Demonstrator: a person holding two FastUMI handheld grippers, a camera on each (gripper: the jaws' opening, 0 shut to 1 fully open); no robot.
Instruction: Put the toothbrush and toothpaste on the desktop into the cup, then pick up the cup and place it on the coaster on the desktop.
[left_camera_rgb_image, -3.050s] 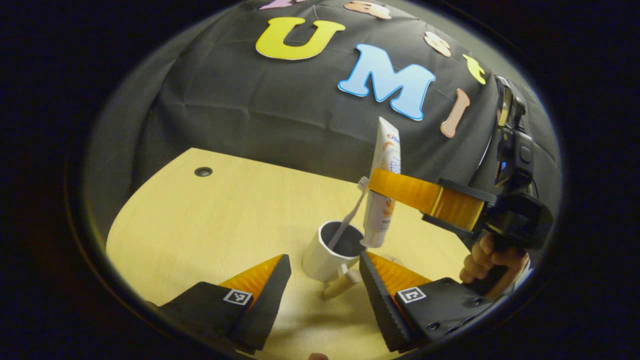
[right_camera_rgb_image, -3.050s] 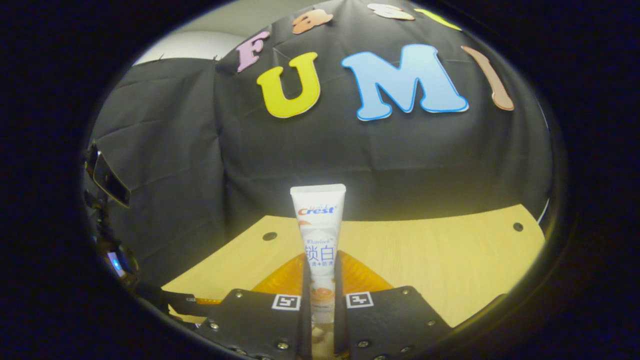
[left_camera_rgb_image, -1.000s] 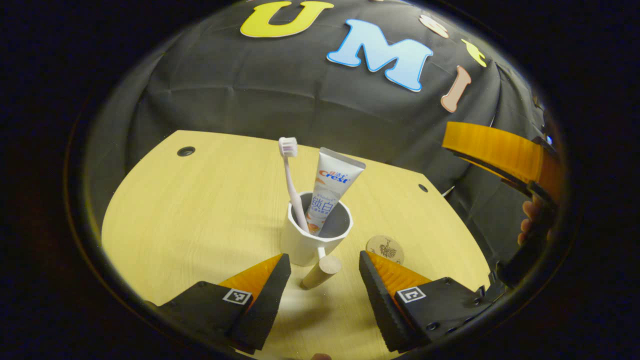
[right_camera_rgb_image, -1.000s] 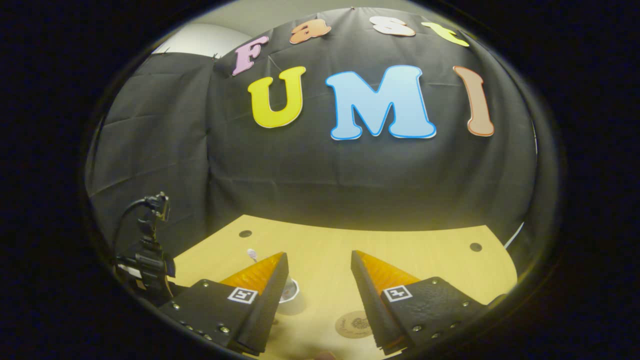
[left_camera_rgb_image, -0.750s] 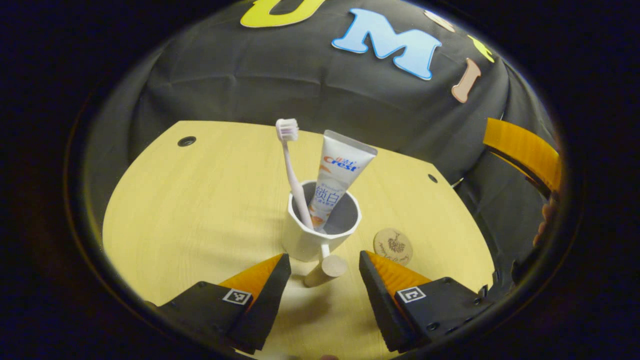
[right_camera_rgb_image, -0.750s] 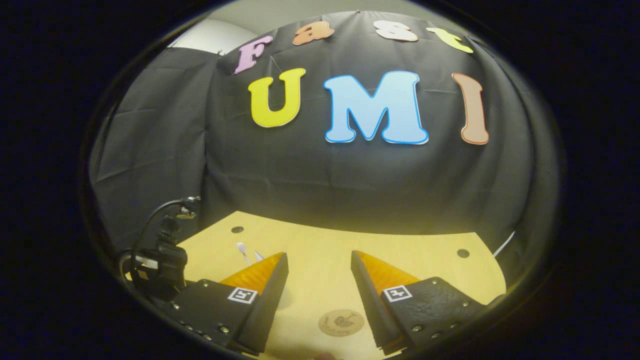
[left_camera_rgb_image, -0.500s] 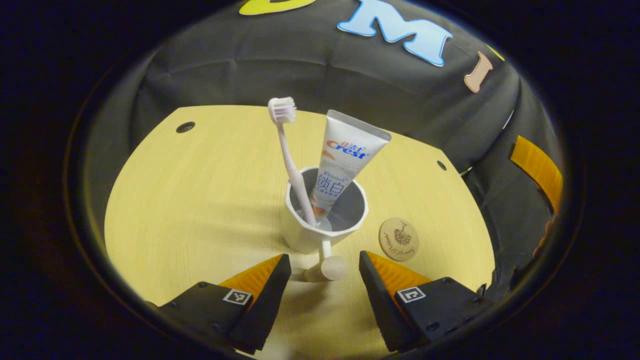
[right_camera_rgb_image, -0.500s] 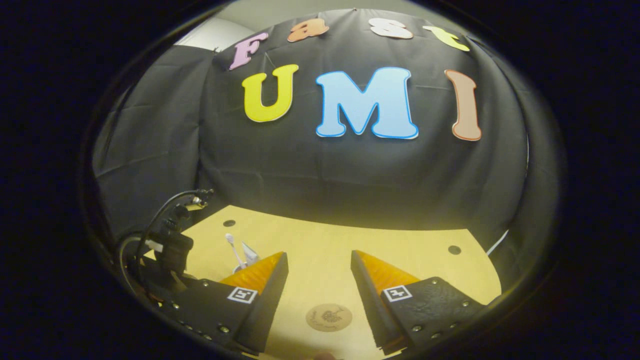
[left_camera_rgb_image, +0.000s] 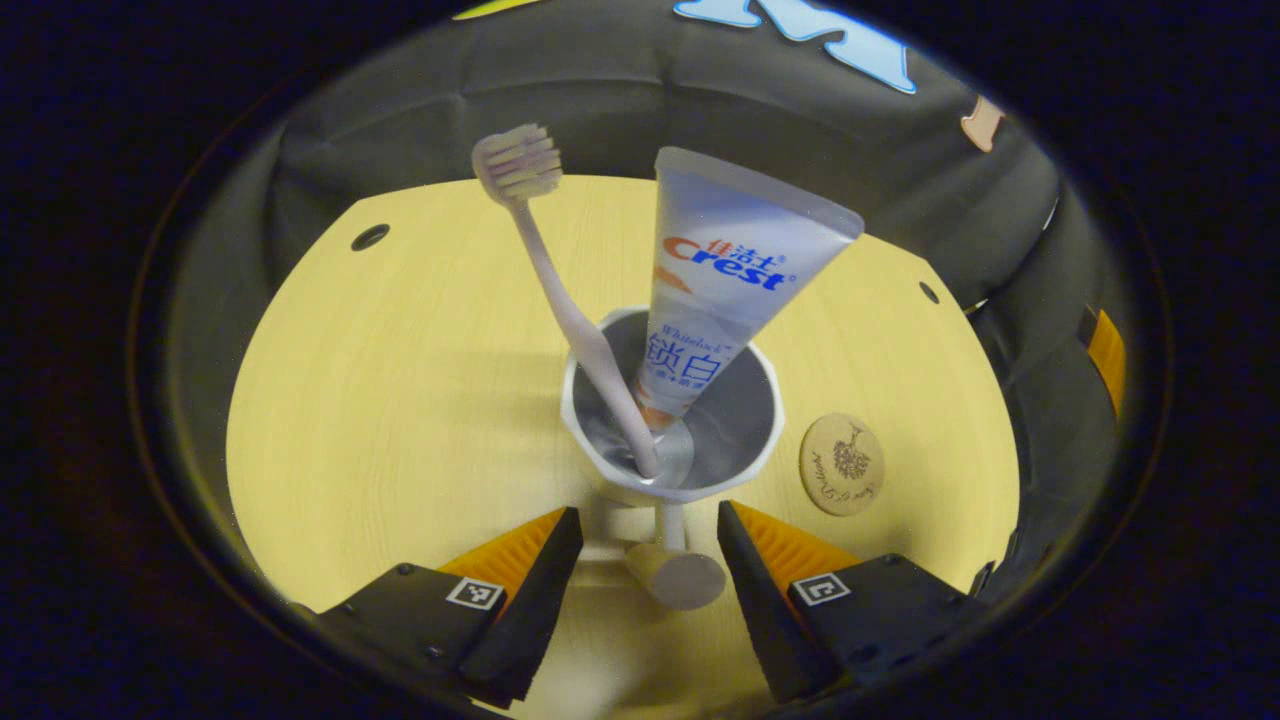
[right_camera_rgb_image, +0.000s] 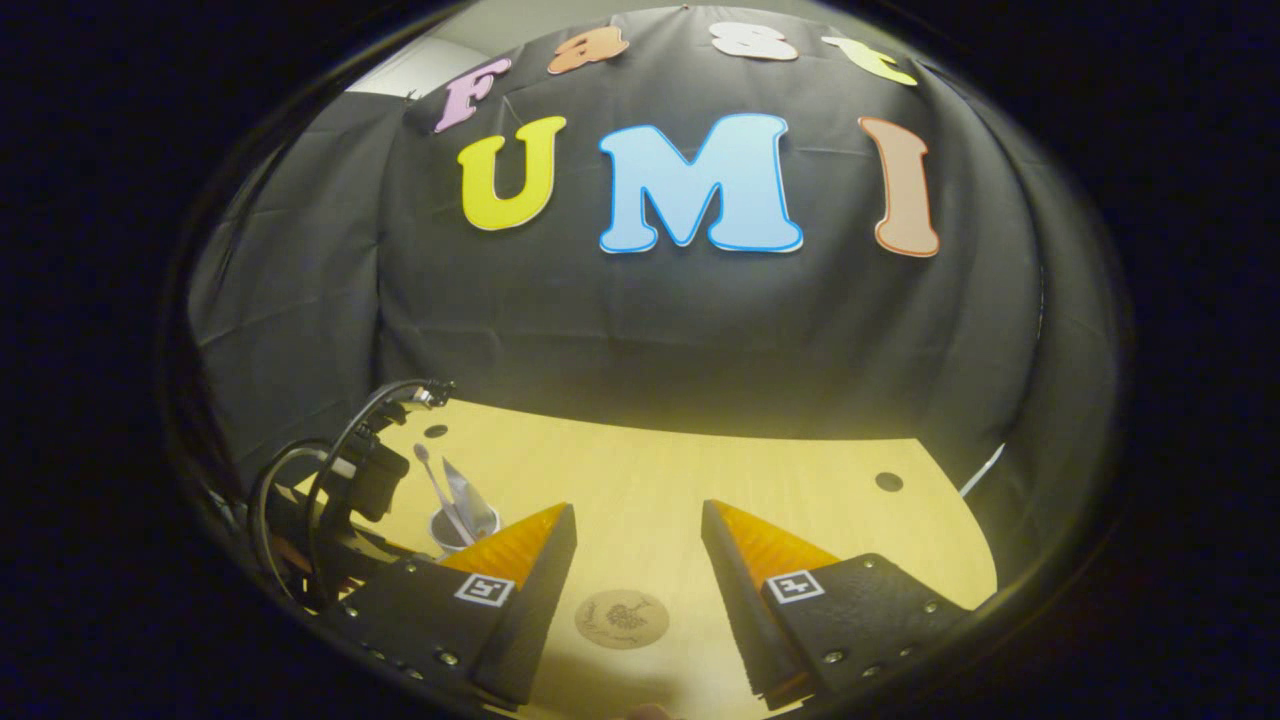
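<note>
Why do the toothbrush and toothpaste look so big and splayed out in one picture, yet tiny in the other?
In the left gripper view the fisheye lens sits close above the cup, so the toothbrush and toothpaste swell and fan outward; the handle near the lens is soft. In the right gripper view the same cup is farther off and small, and the desk edge bows.

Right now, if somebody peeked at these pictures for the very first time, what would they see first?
First, the white cup in the middle of the yellow desk, with a toothbrush and a big toothpaste tube sticking up out of it. The left tool is open, with the cup's handle between its fingers. A small round coaster lies on the desk just to the cup's right.
</note>
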